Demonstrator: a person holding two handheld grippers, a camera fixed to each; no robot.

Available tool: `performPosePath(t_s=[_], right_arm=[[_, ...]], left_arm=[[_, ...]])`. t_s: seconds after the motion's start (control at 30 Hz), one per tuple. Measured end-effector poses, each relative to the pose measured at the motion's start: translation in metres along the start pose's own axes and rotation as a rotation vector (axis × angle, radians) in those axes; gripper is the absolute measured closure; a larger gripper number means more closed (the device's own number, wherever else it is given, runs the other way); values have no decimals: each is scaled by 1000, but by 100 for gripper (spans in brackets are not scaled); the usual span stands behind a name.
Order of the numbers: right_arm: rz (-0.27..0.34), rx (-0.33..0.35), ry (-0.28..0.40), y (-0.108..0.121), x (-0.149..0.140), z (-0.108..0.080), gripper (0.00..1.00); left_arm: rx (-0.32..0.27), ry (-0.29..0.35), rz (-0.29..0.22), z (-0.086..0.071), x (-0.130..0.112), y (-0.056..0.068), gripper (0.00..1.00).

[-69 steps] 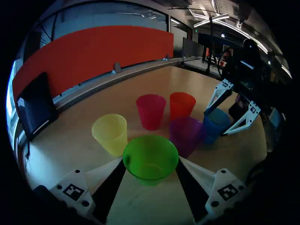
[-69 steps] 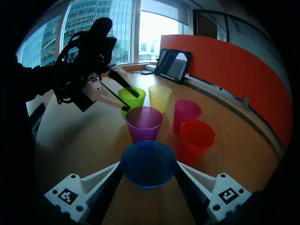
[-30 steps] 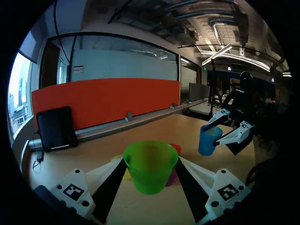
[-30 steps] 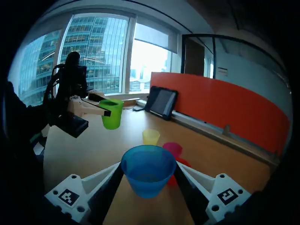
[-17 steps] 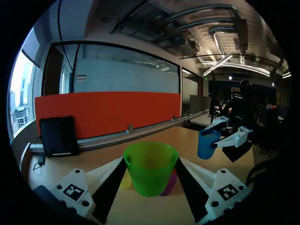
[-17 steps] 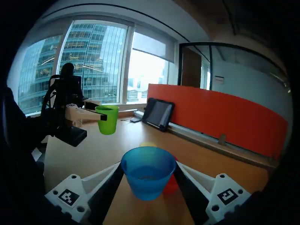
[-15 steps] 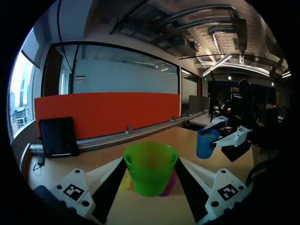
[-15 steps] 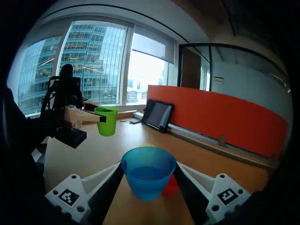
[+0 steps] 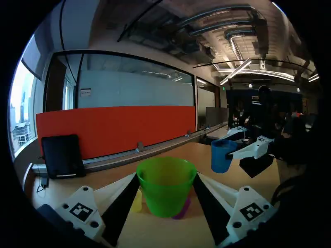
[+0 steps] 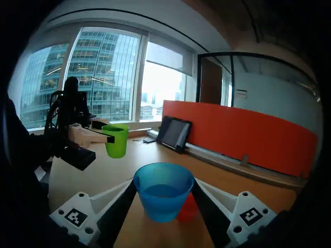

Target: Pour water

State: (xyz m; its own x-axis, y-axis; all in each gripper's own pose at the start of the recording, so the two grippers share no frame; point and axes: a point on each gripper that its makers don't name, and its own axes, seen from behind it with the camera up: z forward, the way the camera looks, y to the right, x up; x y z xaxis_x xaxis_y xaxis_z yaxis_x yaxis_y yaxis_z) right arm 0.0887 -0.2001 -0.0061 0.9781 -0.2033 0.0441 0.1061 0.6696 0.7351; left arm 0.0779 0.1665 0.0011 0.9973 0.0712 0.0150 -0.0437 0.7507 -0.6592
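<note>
Because pouring needs both cups off the desk (image 10: 105, 175), my left gripper (image 9: 165, 178) pinches the green cup (image 9: 166, 188) upright between its jaws, and my right gripper (image 10: 164, 182) pinches the blue cup (image 10: 164, 204) between its own, held level, I judge, so the water (image 10: 164, 191) inside does not spill.

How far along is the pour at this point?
Done: both cups are grasped and held off the table. In hand: the left hand-held gripper holds the green cup, the right hand-held gripper the blue cup, which seems to hold water. Left: the pour itself; both cups are upright and apart.
</note>
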Motion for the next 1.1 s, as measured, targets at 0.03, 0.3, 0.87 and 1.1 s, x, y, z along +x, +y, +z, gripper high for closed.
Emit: performPosePath(t_s=[0.03, 0.3, 0.87, 1.1], right_arm=[[-3, 1, 4, 0, 2, 1, 8], [-18, 14, 32, -1, 16, 4, 8], [-140, 18, 74, 0, 50, 8, 7], [-199, 6, 91, 6, 66, 9, 8]], left_arm=[[-2, 1, 2, 0, 0, 1, 13], [-27, 18, 5, 0, 6, 13, 13], [-65, 34, 18, -1, 7, 34, 13], [-75, 39, 16, 1, 7, 39, 13]])
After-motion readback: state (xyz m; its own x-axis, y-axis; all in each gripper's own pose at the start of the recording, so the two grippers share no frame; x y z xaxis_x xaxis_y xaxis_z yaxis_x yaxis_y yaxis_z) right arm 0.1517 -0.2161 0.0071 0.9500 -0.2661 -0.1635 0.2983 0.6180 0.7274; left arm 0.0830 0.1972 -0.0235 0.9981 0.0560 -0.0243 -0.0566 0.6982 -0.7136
